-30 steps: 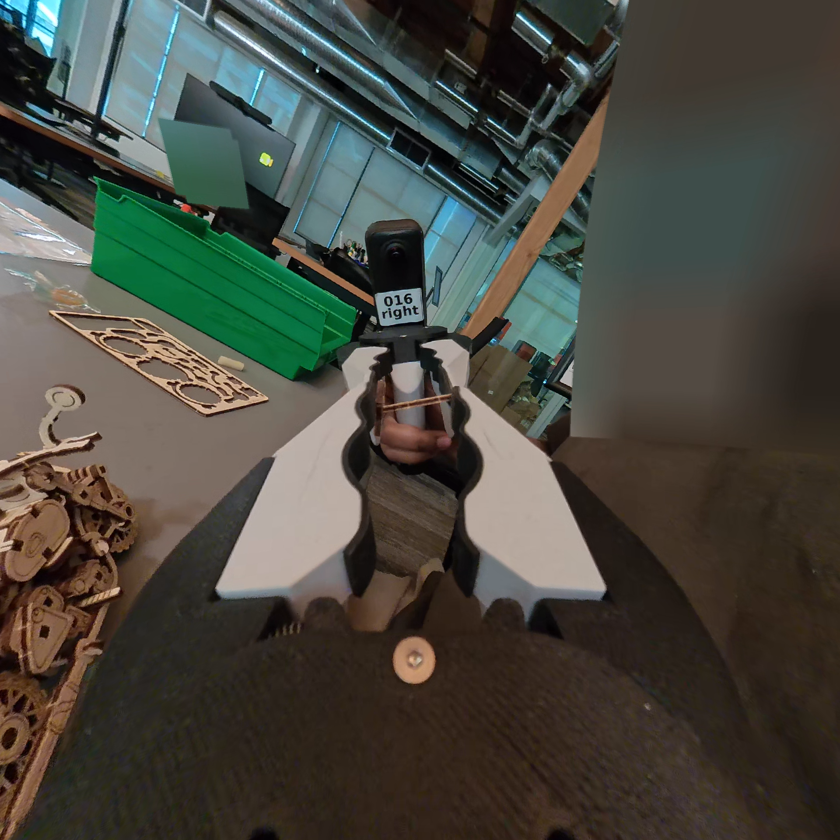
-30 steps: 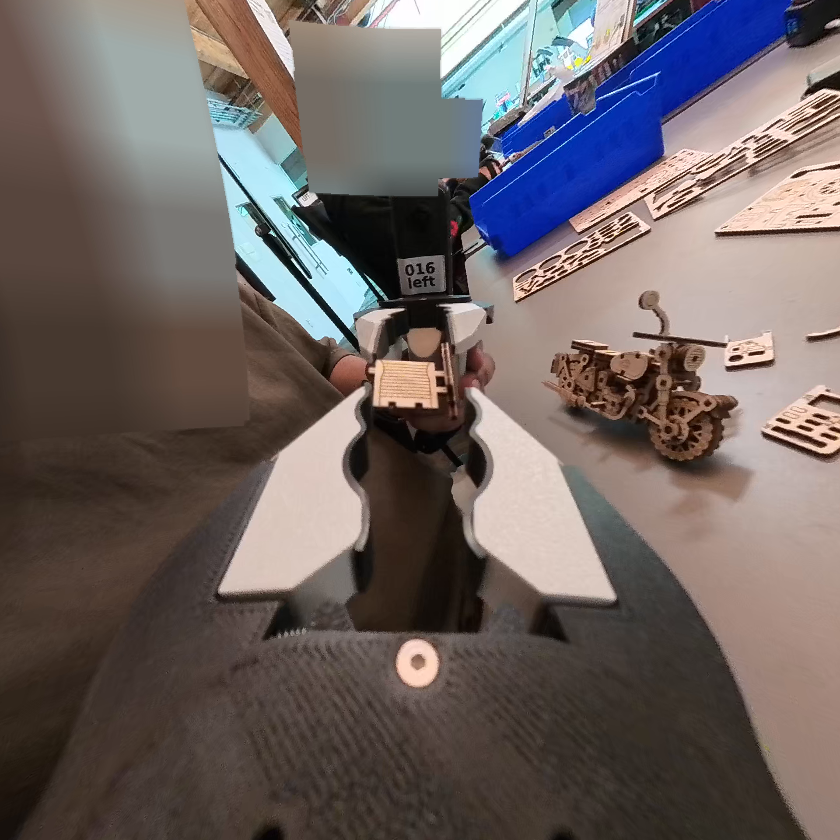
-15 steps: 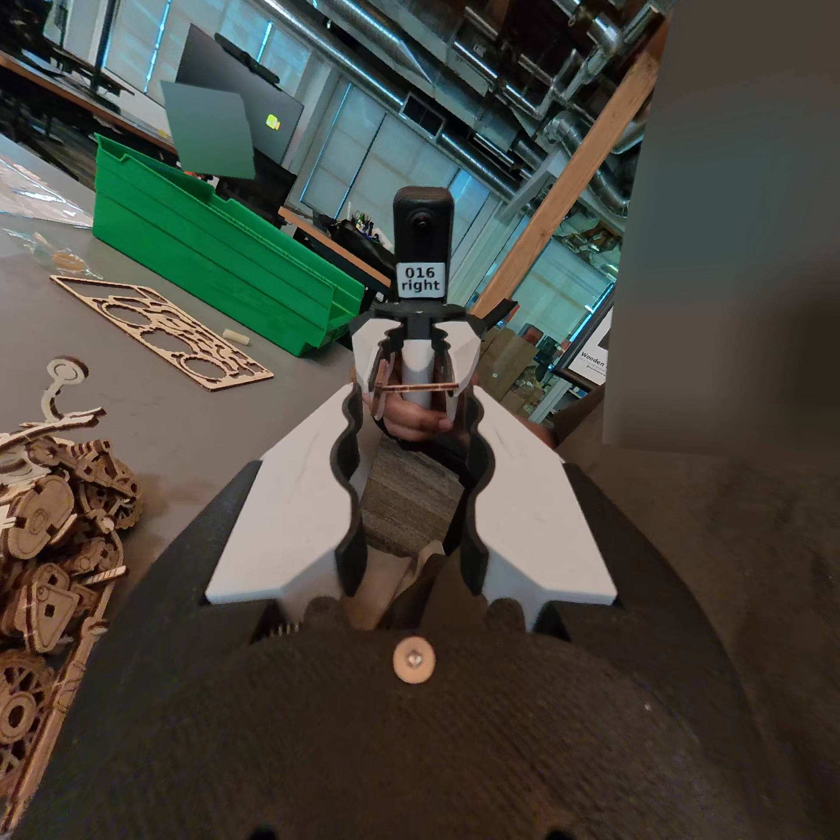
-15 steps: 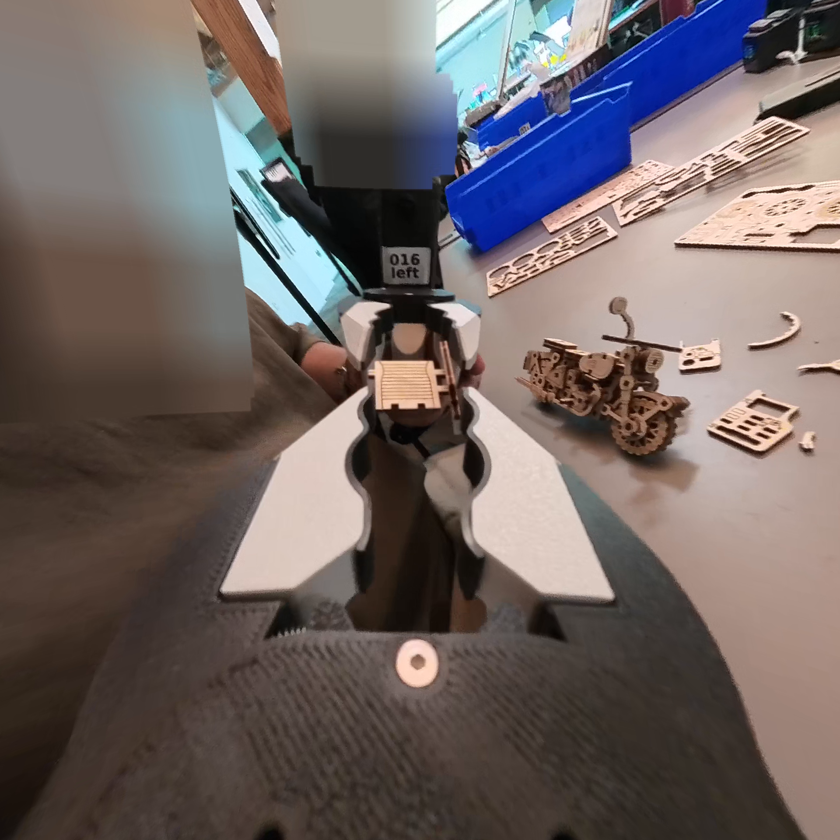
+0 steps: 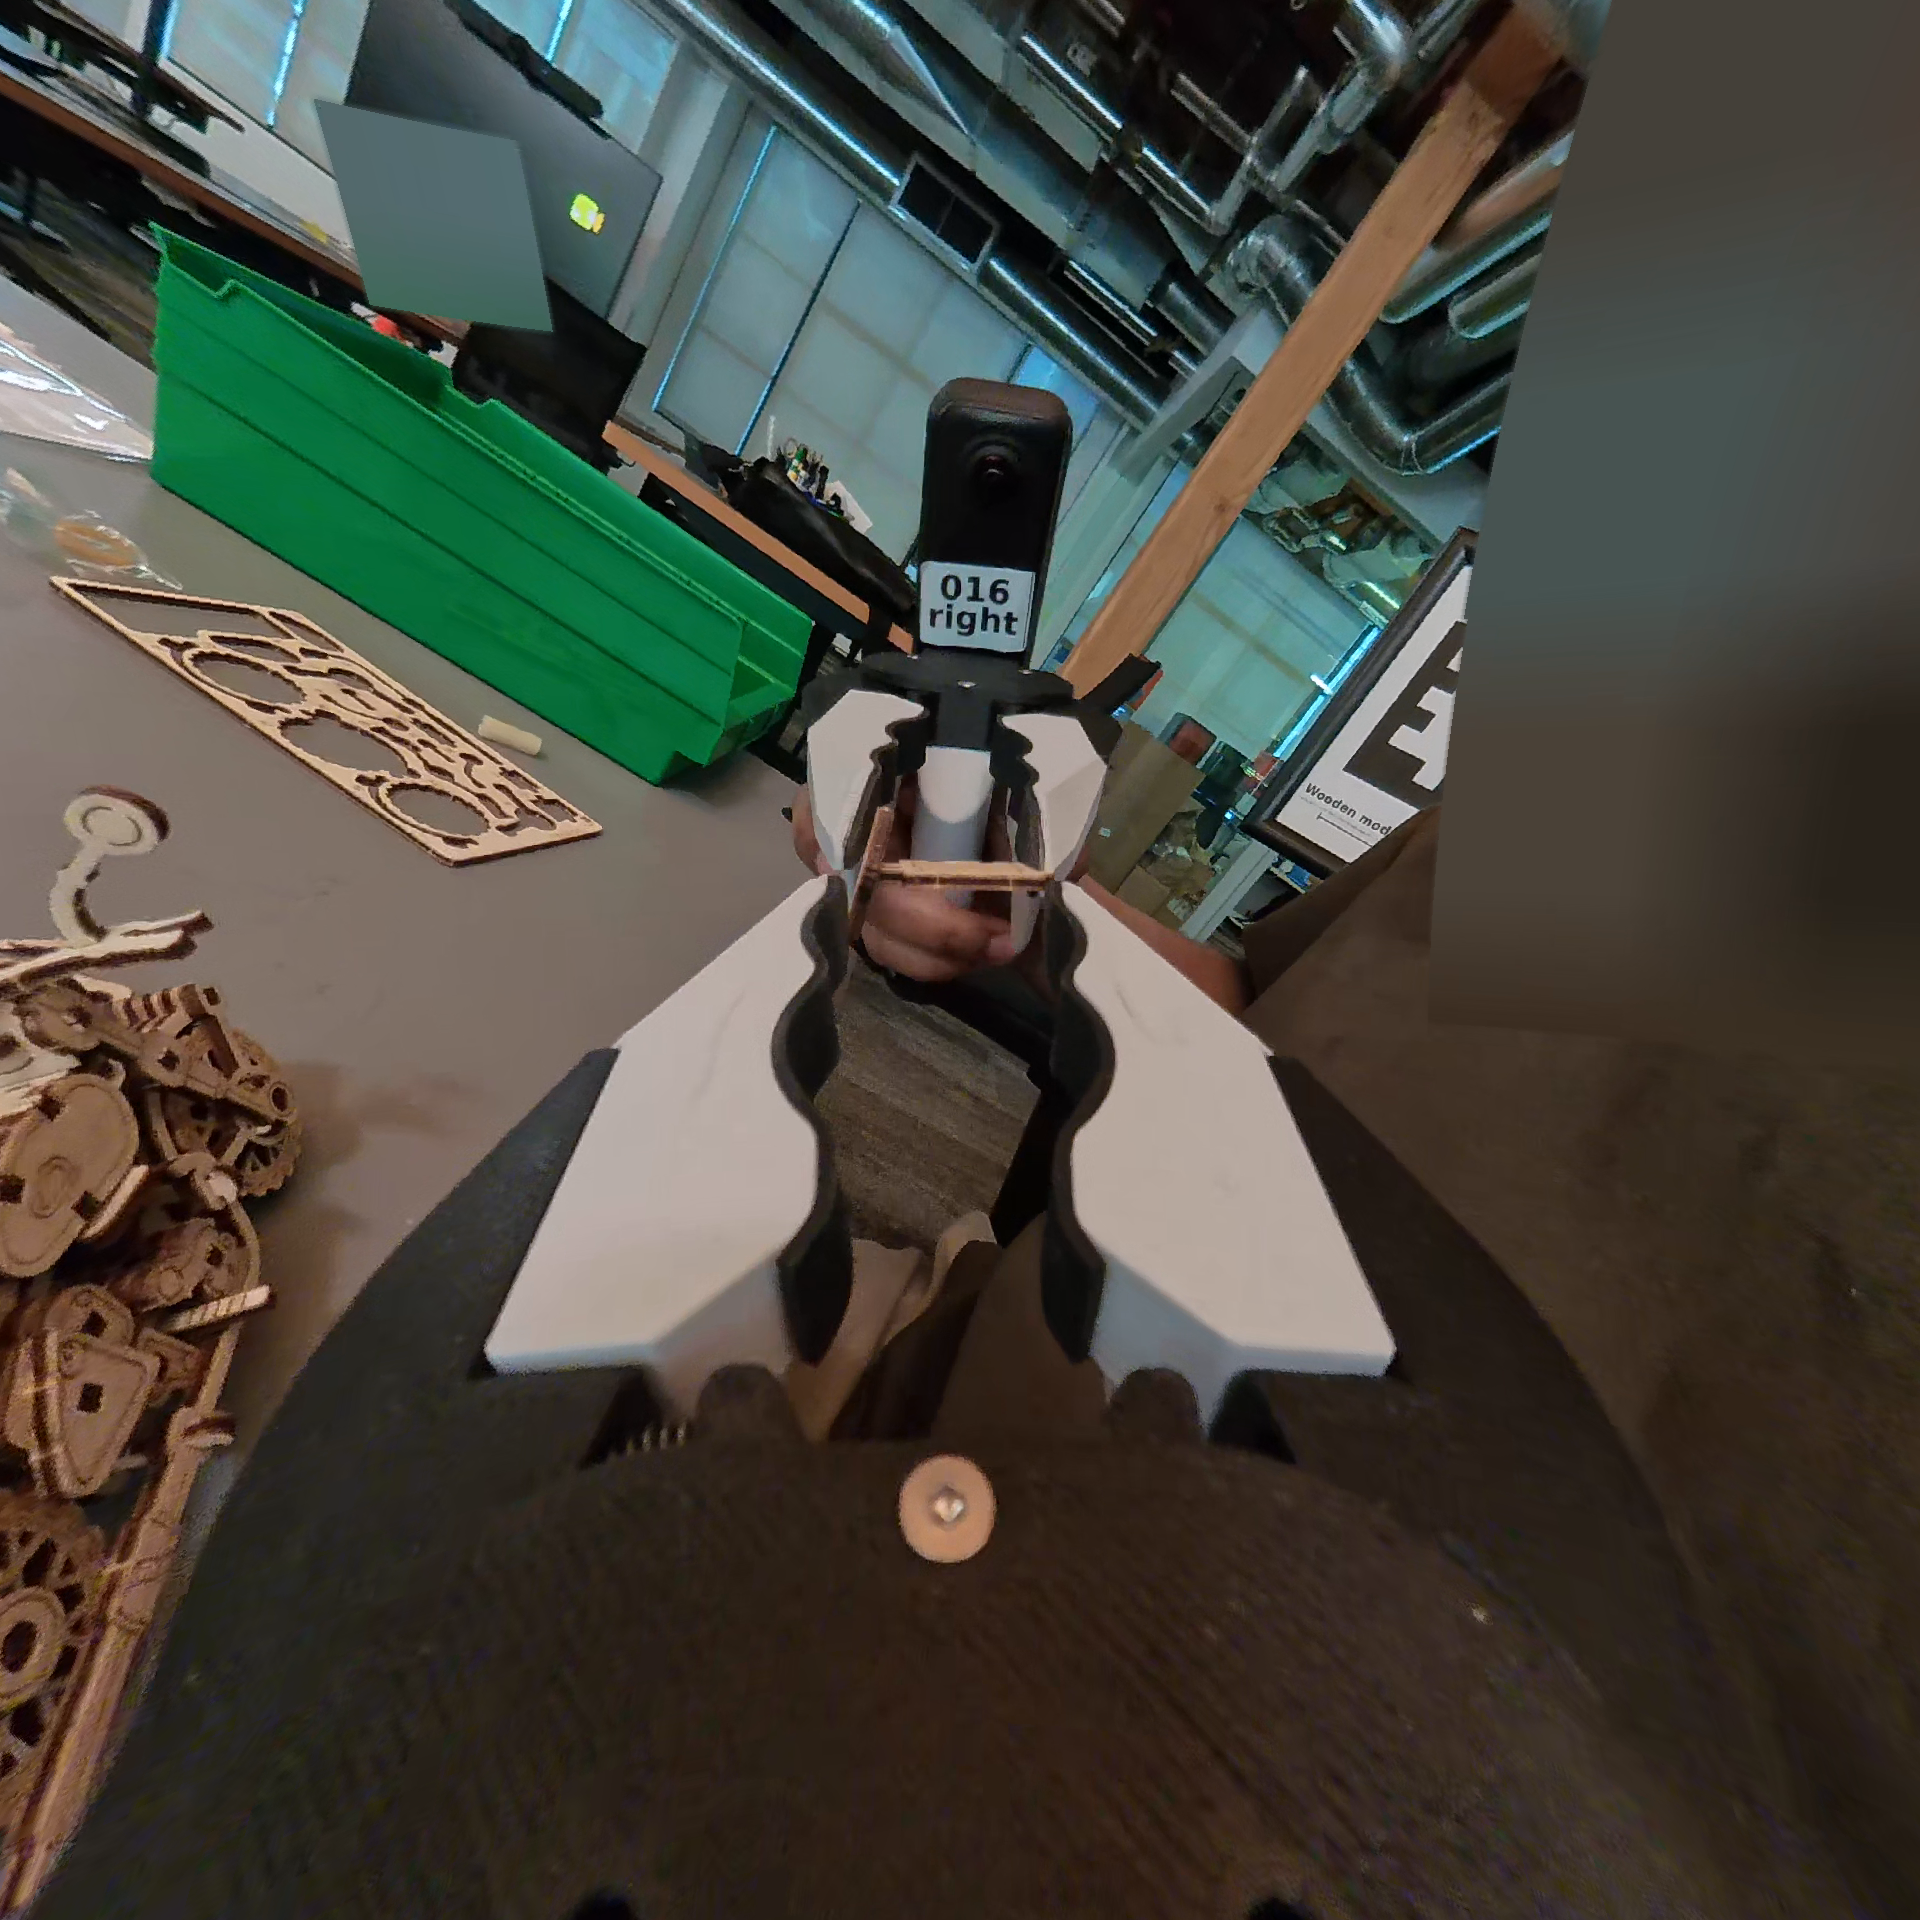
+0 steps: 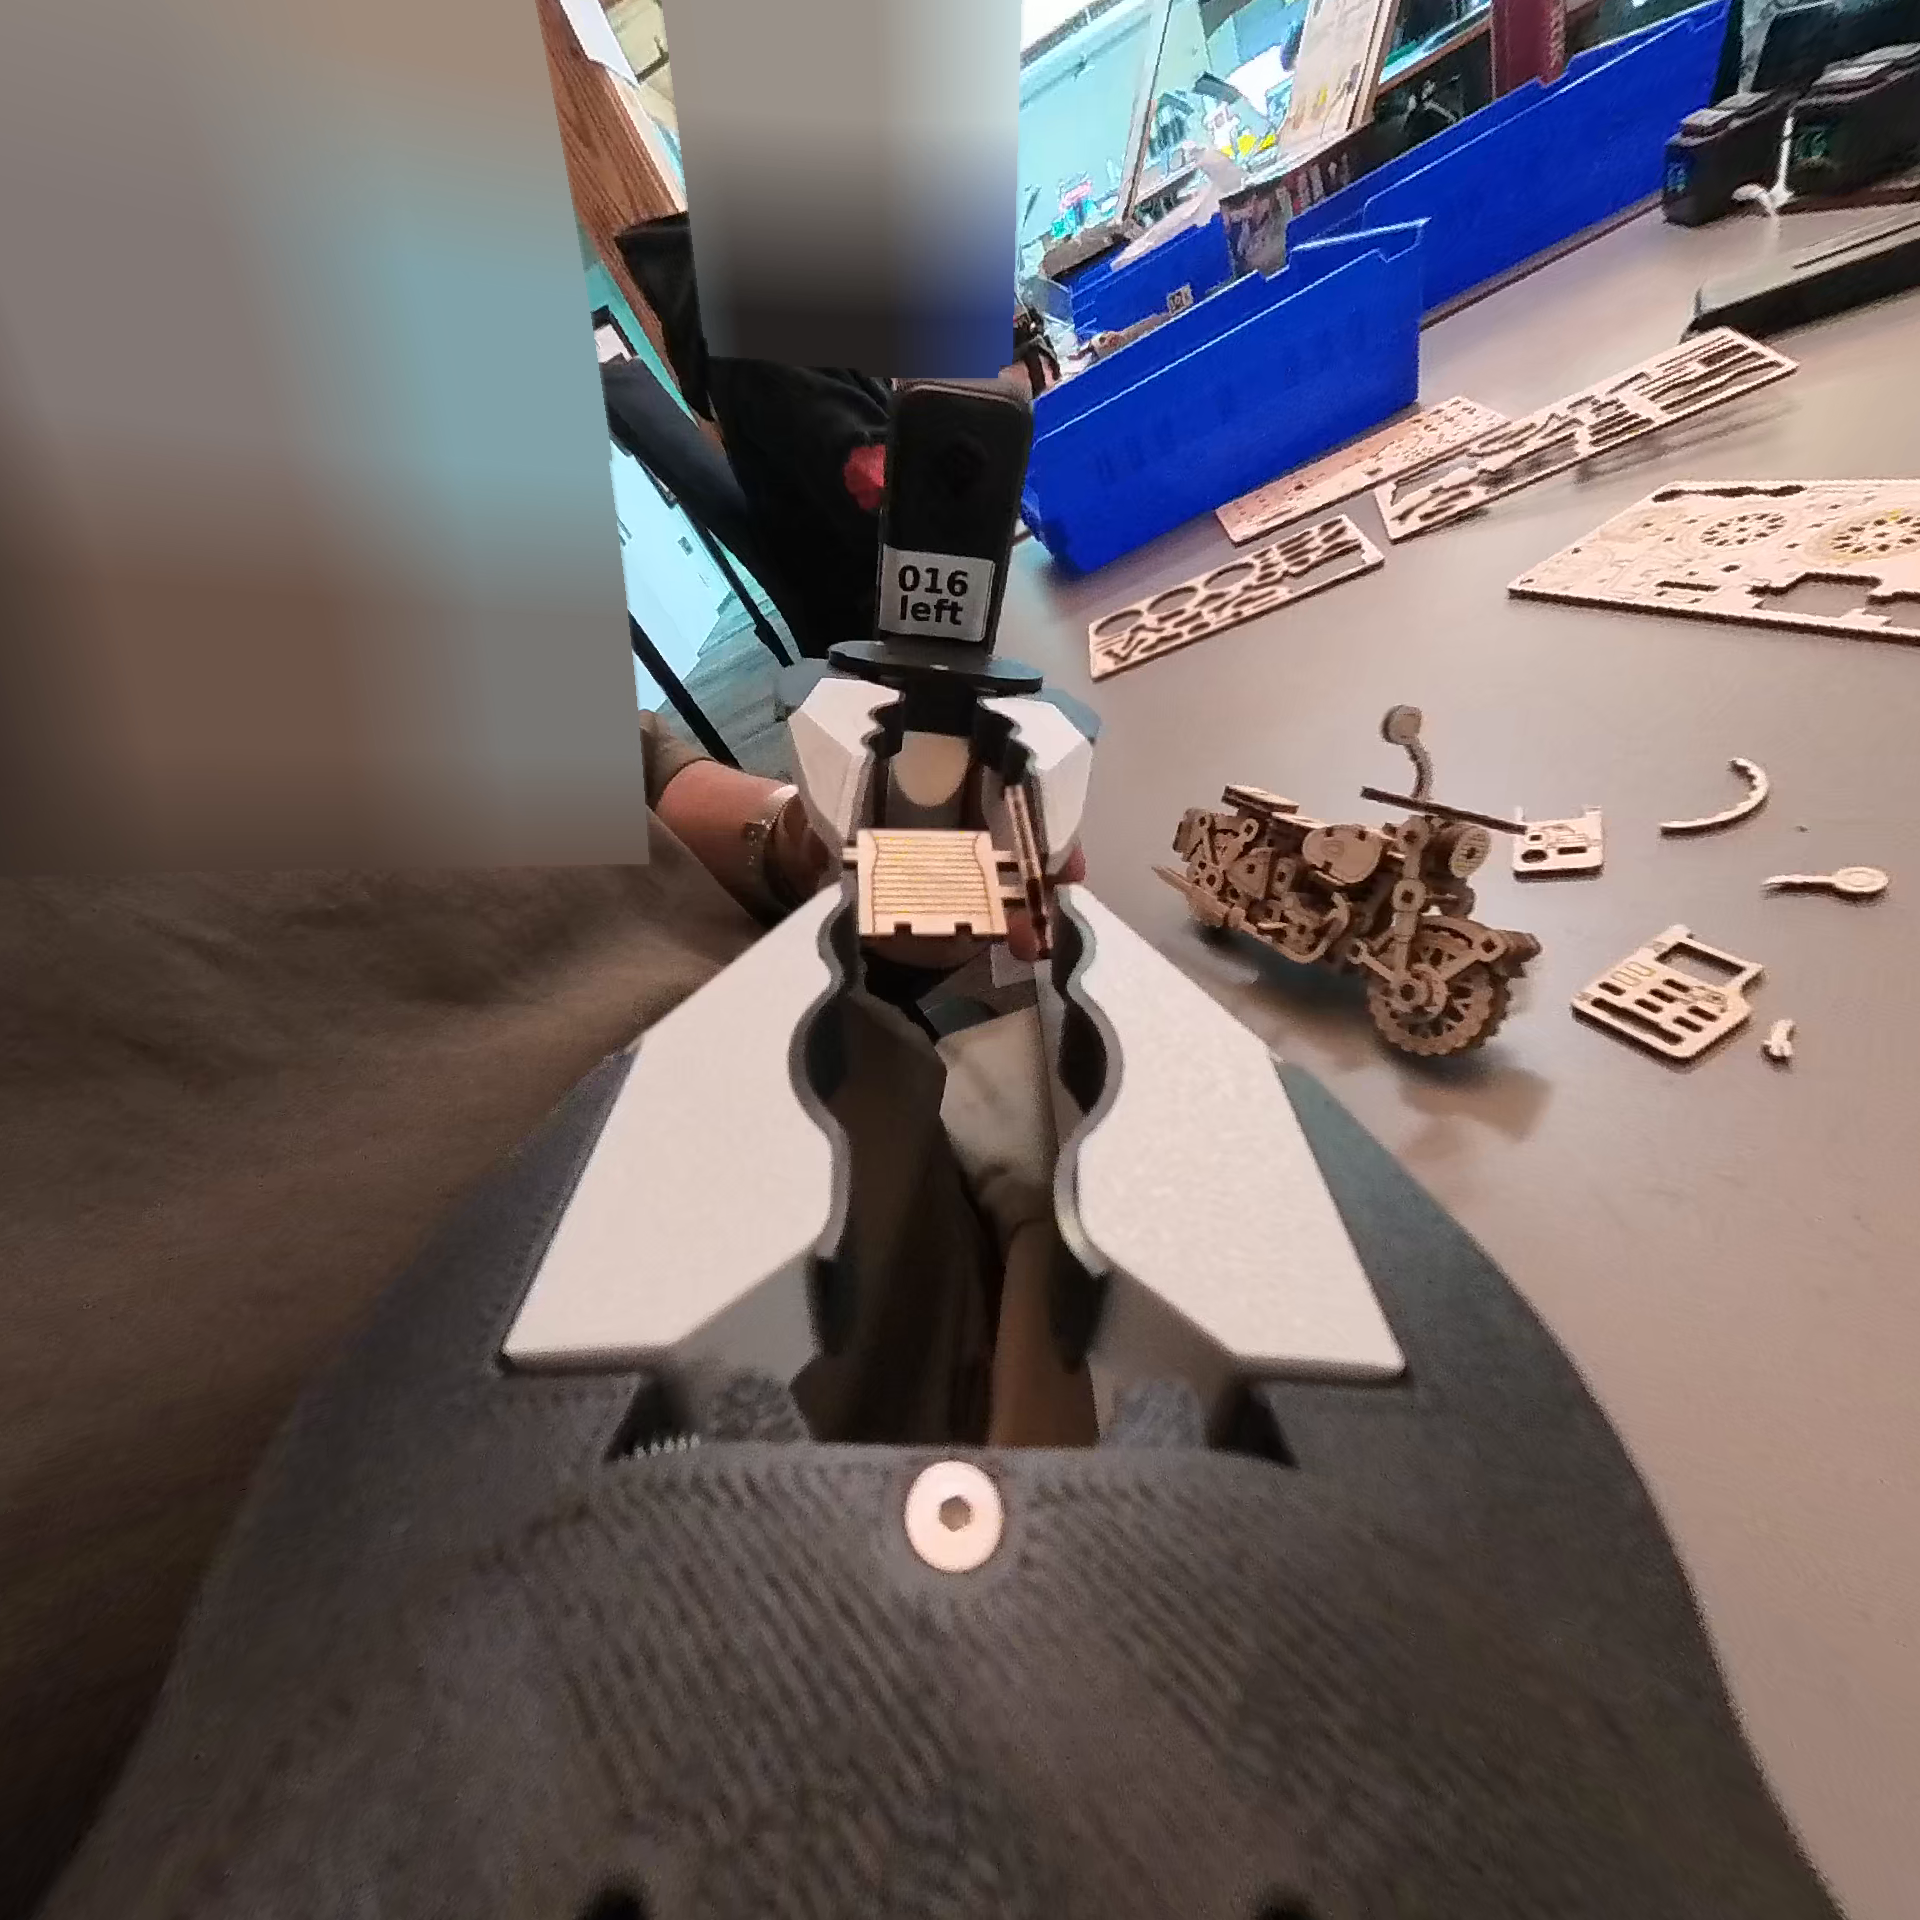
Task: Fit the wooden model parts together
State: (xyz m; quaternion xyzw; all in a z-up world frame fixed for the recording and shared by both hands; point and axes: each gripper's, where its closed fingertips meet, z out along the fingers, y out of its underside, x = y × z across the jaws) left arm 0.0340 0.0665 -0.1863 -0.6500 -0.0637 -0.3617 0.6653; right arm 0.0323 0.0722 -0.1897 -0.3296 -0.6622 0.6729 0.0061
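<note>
both grippers are up in the air pointing tip to tip at each other, the left gripper [image 5: 940, 904] and right gripper [image 6: 948, 914] each with fingers spread a bit, a hand [image 5: 935, 940] wrapped behind the far one.

Four printed items noted; wording not transcribed. Left wrist view: a white label [image 5: 977, 613] in black print is fixed to the front of the black camera [image 5: 992, 457] mounted above the right gripper [image 5: 951, 878]. Far right stands a white sign board [image 5: 1392, 748] with large black characters and a smaller line beneath (partly cut off by a blurred patch). Right wrist view: a matching white label [image 6: 932, 594] sits on the camera [image 6: 951, 468] above the left gripper [image 6: 945, 894]. Printed sheets [image 6: 1340, 62] stand far behind the blue bin [image 6: 1226, 416], too small to read.
</note>
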